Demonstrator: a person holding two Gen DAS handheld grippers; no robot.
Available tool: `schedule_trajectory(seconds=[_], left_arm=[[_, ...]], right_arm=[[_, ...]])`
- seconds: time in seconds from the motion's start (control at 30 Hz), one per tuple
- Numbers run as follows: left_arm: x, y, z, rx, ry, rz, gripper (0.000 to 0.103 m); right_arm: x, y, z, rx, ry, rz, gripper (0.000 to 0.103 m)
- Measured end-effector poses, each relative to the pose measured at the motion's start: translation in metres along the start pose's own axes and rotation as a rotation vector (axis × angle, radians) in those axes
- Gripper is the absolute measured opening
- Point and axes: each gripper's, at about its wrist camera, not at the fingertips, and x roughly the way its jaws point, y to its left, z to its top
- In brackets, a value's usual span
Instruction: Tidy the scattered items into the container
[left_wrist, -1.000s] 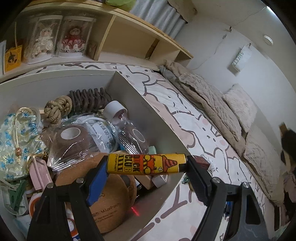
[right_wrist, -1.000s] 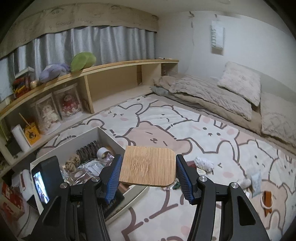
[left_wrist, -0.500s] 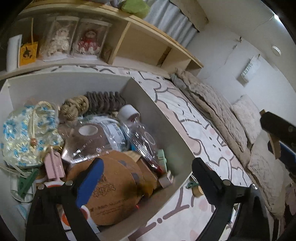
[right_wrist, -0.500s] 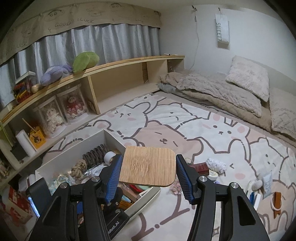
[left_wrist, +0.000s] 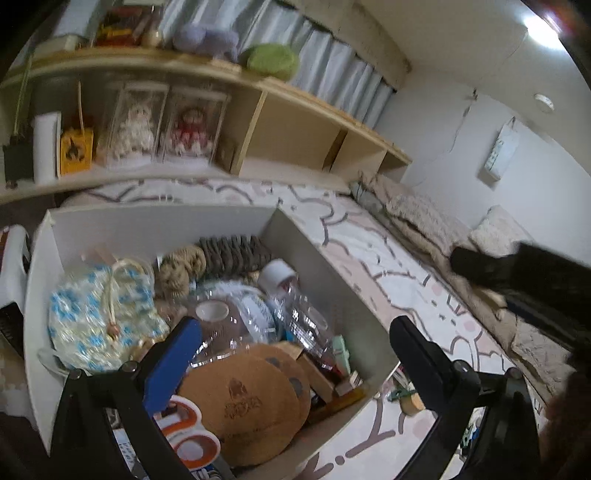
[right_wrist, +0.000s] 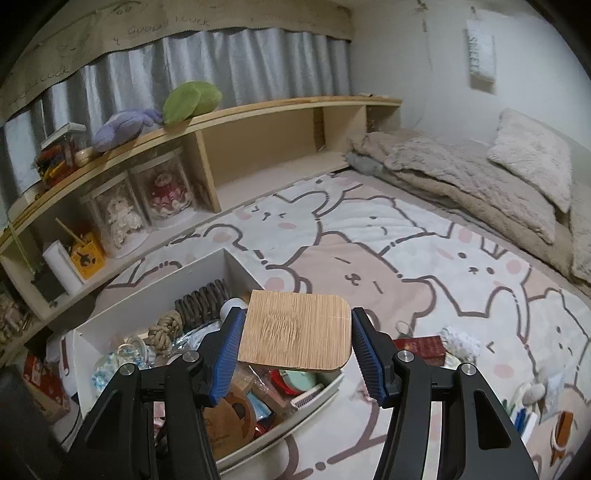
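Through my left wrist camera, my left gripper (left_wrist: 291, 354) hangs over the white container (left_wrist: 321, 266) with its jaws spreading wide and nothing between them. The box under them is packed: a blue-flowered drawstring pouch (left_wrist: 99, 317) at the left, a knotted rope ball (left_wrist: 181, 269) beside a dark coiled spring (left_wrist: 232, 253) at the back, a clear plastic bottle (left_wrist: 299, 314) with a white cap lying along the right wall, and a brown tape roll in clear wrap (left_wrist: 221, 321) in the middle. Two round cork coasters (left_wrist: 247, 402) overlap at the near end, with an orange-and-white tape roll (left_wrist: 192, 439) just beside them. The box sits on the bear-print rug (left_wrist: 373, 254); a few small bits lie on the rug just outside the box's near right corner, too blurred to name. My other tool shows as a dark shape at the right edge.

Through my right wrist camera, my right gripper (right_wrist: 295, 350) is clamped on a square bamboo coaster (right_wrist: 295, 332), the blue pads pressing its left and right edges, the coaster held flat above the near right end of the container (right_wrist: 155, 295). On the rug (right_wrist: 443, 266) to the right of the box lie scattered items: a dark red box (right_wrist: 421, 345), a white crumpled piece (right_wrist: 461, 338) just beyond it, and more small things near the right edge that I can't make out. A wooden shelf (right_wrist: 258, 110) runs along the back wall, with two boxed dolls (right_wrist: 144, 206) in its lower bay.
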Motion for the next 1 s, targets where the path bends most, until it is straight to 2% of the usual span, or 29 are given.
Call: schedule_trajectory(seconds=[0.27, 0.4, 0.73, 1.0], left_arm=[[-0.031, -0.013, -0.002, 0.049, -0.117, -0.018, 0.103], [-0.042, -0.006, 0.003, 0.013, -0.159, -0.035, 0.103], [-0.068, 0.02, 0.015, -0.124, -0.279, -0.046, 0.103], [-0.075, 0.027, 0.017, -0.165, -0.311, -0.064, 0.103]], right_arm=[[0.029, 0.018, 0.014, -0.086, 0.067, 0.074, 0.058], [0.042, 0.027, 0.021, -0.103, 0.1, 0.141, 0.058], [0.086, 0.055, 0.018, -0.155, 0.201, 0.221, 0.058], [0.116, 0.08, 0.006, -0.204, 0.288, 0.277, 0.058]])
